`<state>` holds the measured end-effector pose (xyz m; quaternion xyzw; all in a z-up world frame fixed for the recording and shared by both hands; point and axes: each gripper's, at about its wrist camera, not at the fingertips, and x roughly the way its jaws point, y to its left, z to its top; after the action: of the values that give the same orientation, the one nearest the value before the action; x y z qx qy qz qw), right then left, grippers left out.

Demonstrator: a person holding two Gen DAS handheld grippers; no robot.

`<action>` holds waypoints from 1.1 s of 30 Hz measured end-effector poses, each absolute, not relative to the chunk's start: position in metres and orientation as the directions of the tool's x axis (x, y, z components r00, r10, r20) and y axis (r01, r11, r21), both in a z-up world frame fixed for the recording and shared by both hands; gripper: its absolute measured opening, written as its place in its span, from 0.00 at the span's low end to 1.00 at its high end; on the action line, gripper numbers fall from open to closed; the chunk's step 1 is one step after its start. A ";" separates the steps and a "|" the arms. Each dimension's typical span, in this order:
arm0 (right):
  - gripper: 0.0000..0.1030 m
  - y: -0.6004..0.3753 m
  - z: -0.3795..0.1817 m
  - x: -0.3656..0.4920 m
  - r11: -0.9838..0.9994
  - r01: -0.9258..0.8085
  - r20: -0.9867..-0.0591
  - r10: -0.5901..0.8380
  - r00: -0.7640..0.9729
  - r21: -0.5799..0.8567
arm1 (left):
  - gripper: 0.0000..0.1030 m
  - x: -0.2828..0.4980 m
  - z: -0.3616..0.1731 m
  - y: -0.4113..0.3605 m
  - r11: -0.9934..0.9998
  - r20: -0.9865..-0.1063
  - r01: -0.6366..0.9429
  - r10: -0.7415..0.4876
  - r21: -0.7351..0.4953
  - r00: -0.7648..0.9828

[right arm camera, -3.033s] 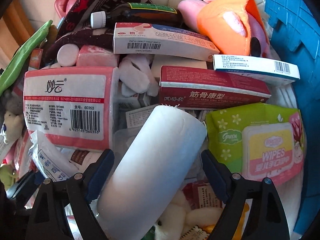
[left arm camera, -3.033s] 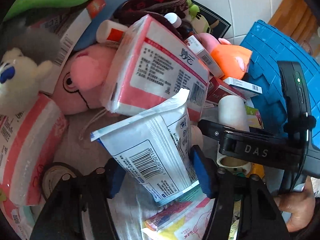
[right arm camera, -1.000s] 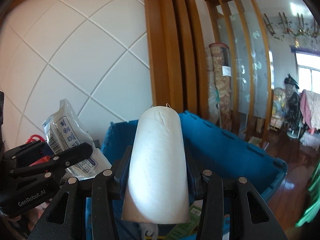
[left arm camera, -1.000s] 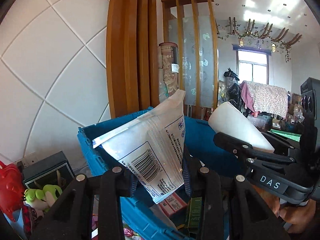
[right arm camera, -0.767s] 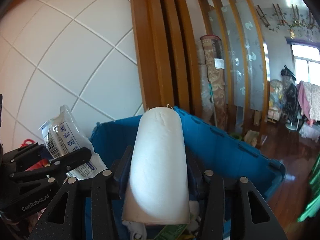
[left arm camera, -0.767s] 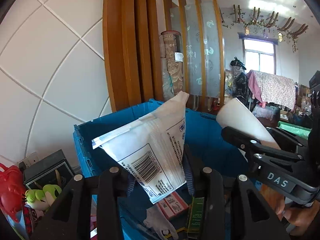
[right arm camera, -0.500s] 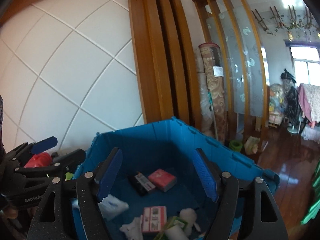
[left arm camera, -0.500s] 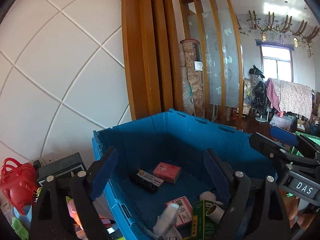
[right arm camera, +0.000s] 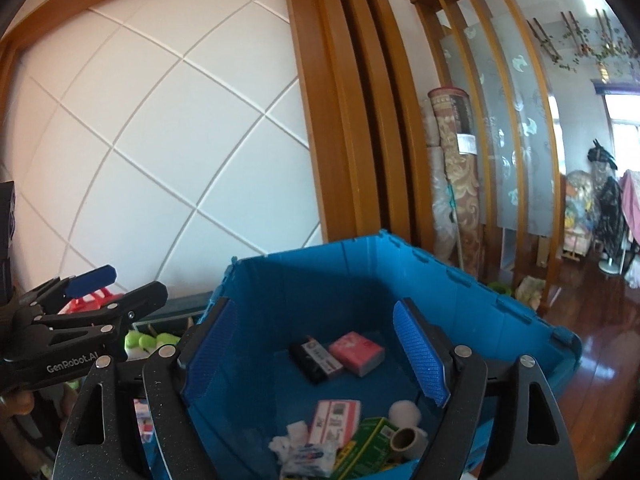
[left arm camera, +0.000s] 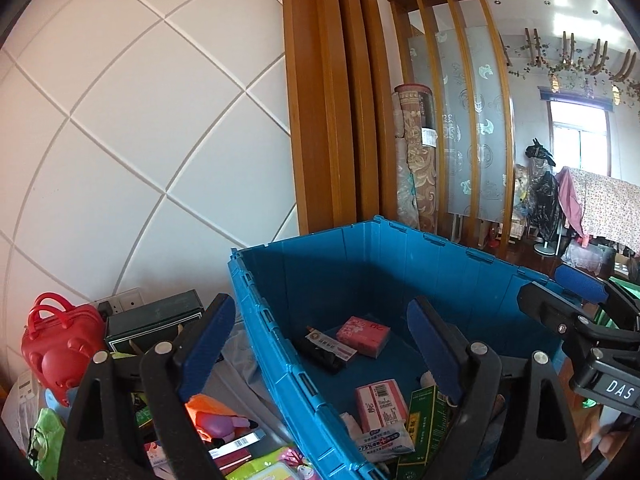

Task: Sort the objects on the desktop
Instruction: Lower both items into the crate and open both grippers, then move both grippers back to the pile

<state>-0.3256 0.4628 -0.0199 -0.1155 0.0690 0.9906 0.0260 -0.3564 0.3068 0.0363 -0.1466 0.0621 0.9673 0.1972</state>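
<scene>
Now both grippers, left (left arm camera: 320, 344) and right (right arm camera: 320, 348), hang over the blue bin (right arm camera: 460, 276), jaws just spread wide, nothing between them. Roll (right arm camera: 408, 438) and wipes pack (left arm camera: 384, 442) lie inside.

The crate (right arm camera: 460, 280) stands before the tiled wall (right arm camera: 168, 152), with the wooden pillar (right arm camera: 344, 120) behind it at twelve o'clock. In the crate, the tissue pack (right arm camera: 356, 353) lies at the far end, just beside the bottle (right arm camera: 316, 358) at its nine o'clock. Nearer, at six o'clock, lie the barcoded pack (right arm camera: 335, 420), the wipes packet (right arm camera: 308, 460), the carton (right arm camera: 366, 450) and the roll (right arm camera: 406, 438) at three o'clock of them. Outside the crate, at nine o'clock, sit the toy case (left arm camera: 56, 348) and the box (left arm camera: 154, 322).
</scene>
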 end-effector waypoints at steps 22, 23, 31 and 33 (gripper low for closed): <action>1.00 0.321 -0.026 -0.278 -0.974 0.218 -0.214 -0.225 -0.950 0.057 | 0.86 -0.296 -0.024 0.111 -0.975 -0.338 -0.163 0.105 0.150 -0.935; 1.00 0.308 -0.032 -0.279 -0.971 0.231 -0.236 -0.239 -0.942 0.059 | 0.86 -0.292 -0.034 0.099 -0.976 -0.352 -0.158 0.095 0.153 -0.931; 1.00 0.225 -0.120 -0.288 -0.974 0.222 -0.481 -0.219 -0.849 0.051 | 0.86 -0.279 -0.123 0.031 -0.970 -0.532 -0.217 0.126 0.113 -0.837; 1.00 0.210 -0.140 -0.289 -0.979 0.200 -0.530 -0.182 -0.828 0.024 | 0.86 -0.276 -0.143 0.021 -0.965 -0.566 -0.242 0.145 0.100 -0.811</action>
<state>-0.2889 0.2103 -0.1401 -0.2756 -0.0162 0.9559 -0.1000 -0.2759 0.0210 -0.1428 -0.2896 0.0842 0.9480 0.1021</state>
